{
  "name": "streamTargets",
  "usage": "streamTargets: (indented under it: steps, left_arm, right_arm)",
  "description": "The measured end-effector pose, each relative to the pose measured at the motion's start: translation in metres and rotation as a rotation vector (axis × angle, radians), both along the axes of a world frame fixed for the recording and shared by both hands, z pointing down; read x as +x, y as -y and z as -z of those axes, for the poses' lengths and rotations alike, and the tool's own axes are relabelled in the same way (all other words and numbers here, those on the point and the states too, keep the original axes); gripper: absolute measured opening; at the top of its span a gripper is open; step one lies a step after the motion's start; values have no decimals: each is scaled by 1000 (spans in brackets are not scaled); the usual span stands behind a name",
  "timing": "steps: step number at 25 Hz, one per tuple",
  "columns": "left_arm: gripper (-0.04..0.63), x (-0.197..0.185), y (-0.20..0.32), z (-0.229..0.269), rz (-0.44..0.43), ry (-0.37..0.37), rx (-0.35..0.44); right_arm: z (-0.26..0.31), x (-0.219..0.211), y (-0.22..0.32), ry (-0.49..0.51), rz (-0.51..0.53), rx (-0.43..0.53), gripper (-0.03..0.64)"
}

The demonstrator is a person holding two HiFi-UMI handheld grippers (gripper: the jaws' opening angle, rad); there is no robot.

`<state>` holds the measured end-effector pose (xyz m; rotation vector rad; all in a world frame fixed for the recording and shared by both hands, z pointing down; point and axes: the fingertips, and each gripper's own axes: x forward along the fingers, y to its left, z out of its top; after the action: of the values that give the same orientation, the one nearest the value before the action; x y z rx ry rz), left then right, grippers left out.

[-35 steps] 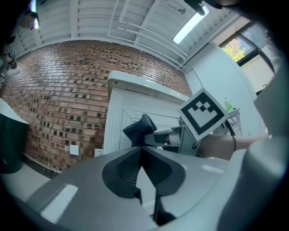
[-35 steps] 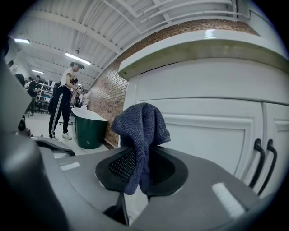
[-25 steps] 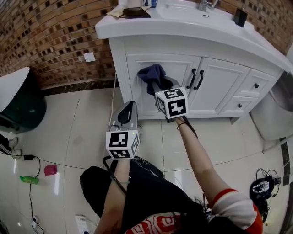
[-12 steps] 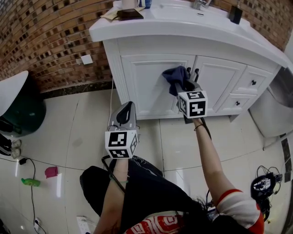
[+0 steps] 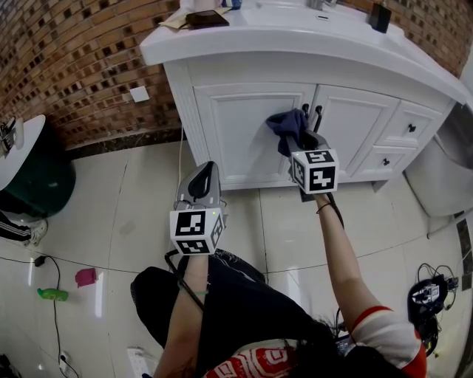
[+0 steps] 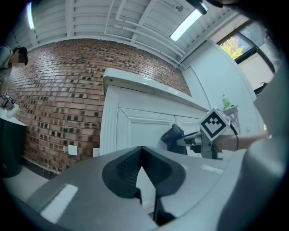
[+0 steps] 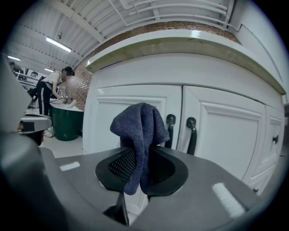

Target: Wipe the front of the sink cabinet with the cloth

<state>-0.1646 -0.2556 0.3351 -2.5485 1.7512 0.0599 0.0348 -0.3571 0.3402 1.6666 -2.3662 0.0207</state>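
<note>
Brick wall (image 5: 74,59) fills the upper left of the head view. A green bin (image 5: 41,177) stands against it at the left edge, and a white wall socket (image 5: 138,94) sits farther right. On the pale tiled floor (image 5: 126,221) at lower left lie a small pink thing (image 5: 83,276) and a green thing (image 5: 50,294).

Left of centre, the left claw (image 5: 205,171) hangs over the floor, well short of the sink cabinet (image 5: 236,140). Its own view shows the jaws clenched together with nothing in them.

The white cabinet fills the upper middle, under a desk (image 5: 295,40) that carries a brown flat item (image 5: 207,18) at its left end. The dark blue cloth (image 5: 287,124) is high on the left door, at that door's right edge. The right claw (image 5: 298,139) grasps its lower folds, and the rest bunches above the jaws. Two dark handles (image 5: 318,118) stand just right of the cloth and are the nearest obstacle on that side.

Farther right are two small drawers (image 5: 399,140) with dark knobs, then a white fixture (image 5: 443,177) at the right edge. Tangled cables (image 5: 429,295) lie on the floor at lower right.
</note>
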Motion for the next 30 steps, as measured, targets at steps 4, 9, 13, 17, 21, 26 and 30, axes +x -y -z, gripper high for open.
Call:
streamTargets:
  steps: [4, 9, 13, 17, 21, 26, 30]
  left_arm:
    - [0, 1, 0, 0, 0, -4, -2]
    - [0, -2, 0, -2, 4, -12, -6]
    - [0, -4, 0, -1, 6, -29, -6]
    - [0, -4, 0, -1, 6, -36, -6]
    - [0, -4, 0, -2, 5, -36, -9]
    - [0, -5, 0, -2, 3, -38, -12]
    - [0, -3, 0, -2, -1, -31, -14]
  right_arm:
    - [-14, -50, -4, 4, 93, -23, 75]
    - [-32, -123, -10, -1, 218, -56, 75]
    - [-40, -163, -12, 16, 276, -80, 75]
    - [-47, -182, -11, 12, 299, -99, 74]
    - [-54, -178, -4, 11, 282, -115, 74]
    - [-60, -153, 3, -1, 235, -128, 74]
    - [-67, -120, 9, -15, 179, -138, 75]
